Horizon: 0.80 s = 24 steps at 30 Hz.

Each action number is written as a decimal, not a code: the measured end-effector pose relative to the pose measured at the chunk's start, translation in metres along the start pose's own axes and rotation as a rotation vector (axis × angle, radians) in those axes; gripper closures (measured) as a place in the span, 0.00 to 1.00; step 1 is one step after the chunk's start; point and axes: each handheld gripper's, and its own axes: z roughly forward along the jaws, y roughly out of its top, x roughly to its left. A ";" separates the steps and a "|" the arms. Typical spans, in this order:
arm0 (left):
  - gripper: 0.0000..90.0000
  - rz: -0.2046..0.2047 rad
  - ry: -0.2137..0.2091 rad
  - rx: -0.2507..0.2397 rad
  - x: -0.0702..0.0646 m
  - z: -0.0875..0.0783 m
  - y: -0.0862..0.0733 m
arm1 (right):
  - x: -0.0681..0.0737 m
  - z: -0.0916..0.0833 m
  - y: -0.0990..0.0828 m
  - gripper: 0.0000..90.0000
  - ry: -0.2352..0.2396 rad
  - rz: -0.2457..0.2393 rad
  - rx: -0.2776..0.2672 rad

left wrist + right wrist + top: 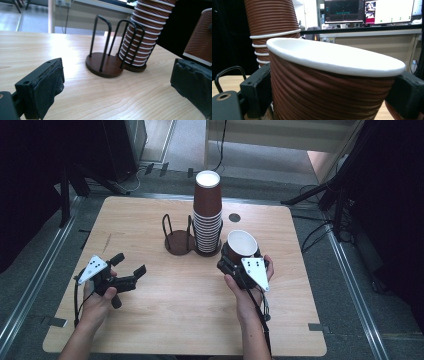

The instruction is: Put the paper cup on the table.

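Note:
A tall stack of brown ribbed paper cups [207, 212] [141, 32] [272, 27] stands upside down in the right ring of a dark two-ring cup holder [181, 240] [105, 63] at the table's middle back. My right gripper [236, 261] [332, 92] is shut on a single brown cup [241, 245] [332, 82] [200, 42] with a white rim, mouth up and tilted, just right of the stack. My left gripper [129, 263] [117, 85] is open at the table's left, nothing between its jaws, pointing toward the holder.
The wooden table [150, 315] has bare room in front and at the left. A small dark round cap [234, 217] sits in the tabletop behind the stack. Dark stands and cables line the floor at both sides.

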 end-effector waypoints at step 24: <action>0.00 -0.075 0.277 0.054 0.049 -0.059 -0.028 | -0.040 0.035 -0.006 0.10 -0.052 -0.074 -0.040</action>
